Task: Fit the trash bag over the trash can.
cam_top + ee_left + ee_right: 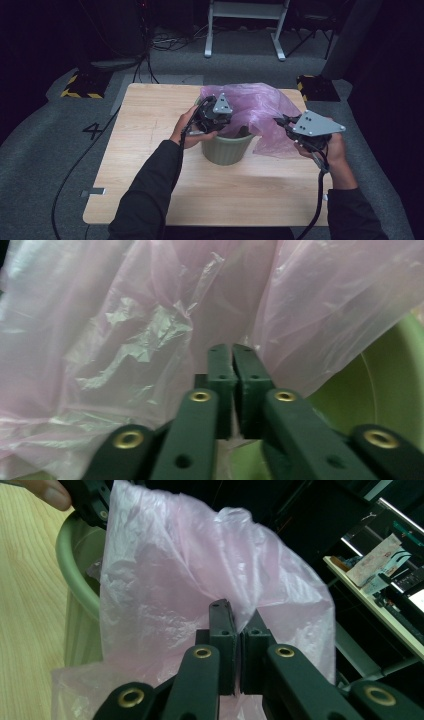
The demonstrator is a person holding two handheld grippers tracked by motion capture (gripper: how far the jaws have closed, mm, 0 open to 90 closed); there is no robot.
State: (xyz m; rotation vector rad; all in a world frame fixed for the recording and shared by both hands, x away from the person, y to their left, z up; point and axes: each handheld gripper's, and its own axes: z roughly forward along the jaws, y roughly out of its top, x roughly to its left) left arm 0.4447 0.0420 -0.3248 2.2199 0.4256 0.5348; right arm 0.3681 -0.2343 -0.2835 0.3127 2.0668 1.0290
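Two hand-held grippers work one pink plastic bag (260,112) over a pale green bin (226,147) that stands near the middle of the wooden counter (150,150), a little toward its far edge. The high view gives the layout: the left hand-held gripper (220,120) sits at the bin's rim, the right hand-held gripper (285,122) hangs off to the bin's right, toward the right edge of the counter, with the bag draped between them and spilling down outside the bin on that side. The left gripper view adds what the high view cannot — its jaws drawn together with a fold of pink film (150,340) pinched at the tips, the bin's green inner wall (395,385) just behind. The right gripper view shows its own jaws pressed nearly together on the bag's edge (165,580), the bin's rim (75,575) and a fingertip (47,492) of the other hand beyond. Around the counter lie grey carpet, trailing cables, two yellow-and-black striped blocks (80,85) and a white frame's legs (245,30). A dark "4" (94,130) is marked on the floor by the counter's left edge.
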